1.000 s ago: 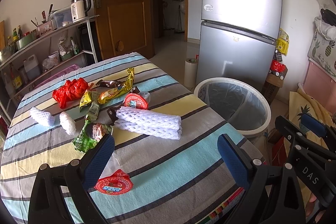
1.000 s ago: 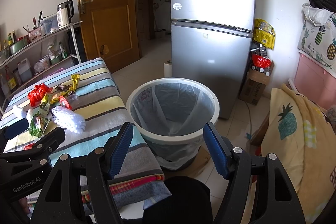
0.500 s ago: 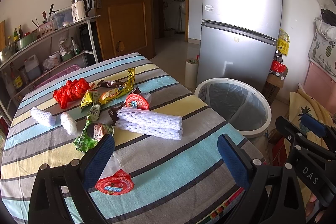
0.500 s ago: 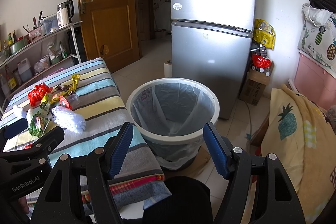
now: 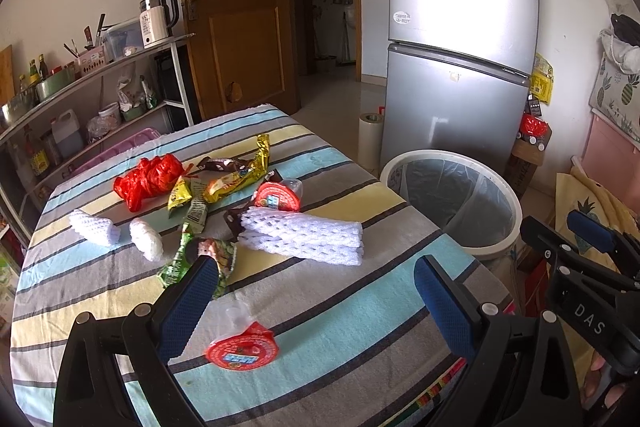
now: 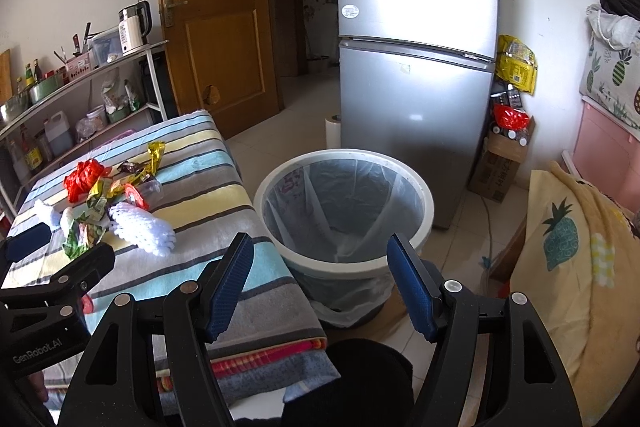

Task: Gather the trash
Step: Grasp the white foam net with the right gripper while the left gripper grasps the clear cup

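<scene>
Trash lies scattered on the striped tablecloth (image 5: pixel 340 311): a red jelly cup lid (image 5: pixel 242 349) nearest me, a green snack wrapper (image 5: pixel 208 255), folded white foam netting (image 5: pixel 304 235), a second red-lidded cup (image 5: pixel 278 195), a red plastic bag (image 5: pixel 150 179), gold wrappers (image 5: pixel 240 179) and two small foam nets (image 5: pixel 96 227). My left gripper (image 5: pixel 316 299) hovers open over the near table, the lid between its fingers' line. The right gripper (image 6: pixel 320 283) is open above the floor, facing the lined white bin (image 6: pixel 344 211). The same bin (image 5: pixel 452 203) stands right of the table.
A silver fridge (image 6: pixel 416 67) stands behind the bin, with a wooden door (image 5: pixel 236 11) to its left. A metal shelf (image 5: pixel 92 79) with a kettle and bottles runs along the left wall. A pineapple-print cloth (image 6: pixel 568 255) covers furniture on the right.
The left gripper has drifted slightly, so the table trash sits a touch higher in its view. The right view is almost unchanged.
</scene>
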Motion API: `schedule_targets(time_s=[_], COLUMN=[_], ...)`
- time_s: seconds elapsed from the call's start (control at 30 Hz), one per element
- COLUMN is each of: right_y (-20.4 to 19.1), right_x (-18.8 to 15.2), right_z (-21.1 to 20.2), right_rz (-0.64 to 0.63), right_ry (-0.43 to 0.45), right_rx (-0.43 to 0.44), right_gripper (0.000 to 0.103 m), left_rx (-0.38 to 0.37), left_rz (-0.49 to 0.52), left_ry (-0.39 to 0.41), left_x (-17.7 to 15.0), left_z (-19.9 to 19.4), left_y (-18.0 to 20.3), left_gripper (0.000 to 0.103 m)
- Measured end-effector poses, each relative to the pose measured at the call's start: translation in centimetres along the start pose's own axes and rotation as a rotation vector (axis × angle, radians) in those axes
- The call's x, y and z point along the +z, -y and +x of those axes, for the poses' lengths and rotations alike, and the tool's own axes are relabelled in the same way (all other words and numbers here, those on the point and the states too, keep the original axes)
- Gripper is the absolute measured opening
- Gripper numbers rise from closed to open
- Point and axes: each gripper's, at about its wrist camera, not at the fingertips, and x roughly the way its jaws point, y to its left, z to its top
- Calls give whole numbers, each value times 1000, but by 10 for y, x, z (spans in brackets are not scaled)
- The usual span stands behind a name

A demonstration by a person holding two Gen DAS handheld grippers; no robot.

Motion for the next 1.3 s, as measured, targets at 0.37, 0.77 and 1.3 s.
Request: schedule_targets(time_s=[0.37,0.77,1.3], right_y=[-52,-103,-129], right_x=[9,19,22], right_z=[40,96,121], right_rz=[-180,-355,-431], right_ry=[-23,-138,-248], right_rx=[376,526,653], right_gripper=[70,70,53], left_rx=[61,-31,8], left_rz=[-42,-83,-213], left_ry=[-66,-160,-228], left_x=[-30,-44,-47], left_z=[-23,10,48], left_y=[-65,-71,-97], left_gripper=[100,100,97])
